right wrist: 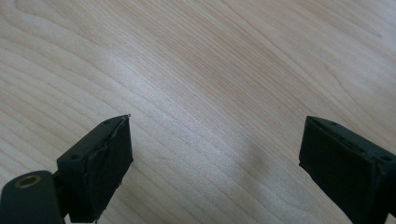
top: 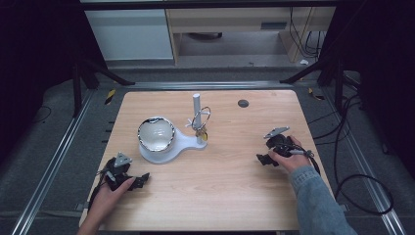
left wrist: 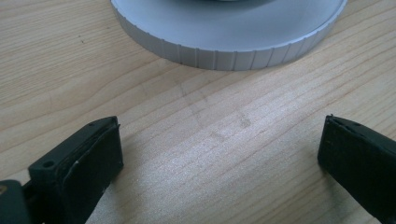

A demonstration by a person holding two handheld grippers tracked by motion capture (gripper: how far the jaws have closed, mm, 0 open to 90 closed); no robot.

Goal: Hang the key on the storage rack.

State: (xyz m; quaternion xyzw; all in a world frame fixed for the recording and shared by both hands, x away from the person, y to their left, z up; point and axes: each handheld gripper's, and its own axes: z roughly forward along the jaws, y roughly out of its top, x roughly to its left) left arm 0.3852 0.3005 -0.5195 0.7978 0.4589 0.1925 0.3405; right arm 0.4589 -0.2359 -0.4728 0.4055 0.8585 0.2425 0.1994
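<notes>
While both grippers rest idle on the tabletop (top: 235,181), nothing is yet grasped

Left gripper (top: 138,181) and right gripper (top: 263,159) each show jaws spread wide over bare wood. A bowl (top: 156,134) sits on a white stand (top: 183,143) near the centre, a ring (top: 200,118) at its post (top: 196,105); judged from this, work has not begun

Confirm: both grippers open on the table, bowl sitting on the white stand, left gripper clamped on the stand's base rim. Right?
Not quite. The left gripper isn't clamped on anything: in the left gripper view its fingers stand wide apart over bare wood, short of the white stand base rim. The rest holds: the right gripper is open too, and in the high view the bowl sits on the stand.
</notes>
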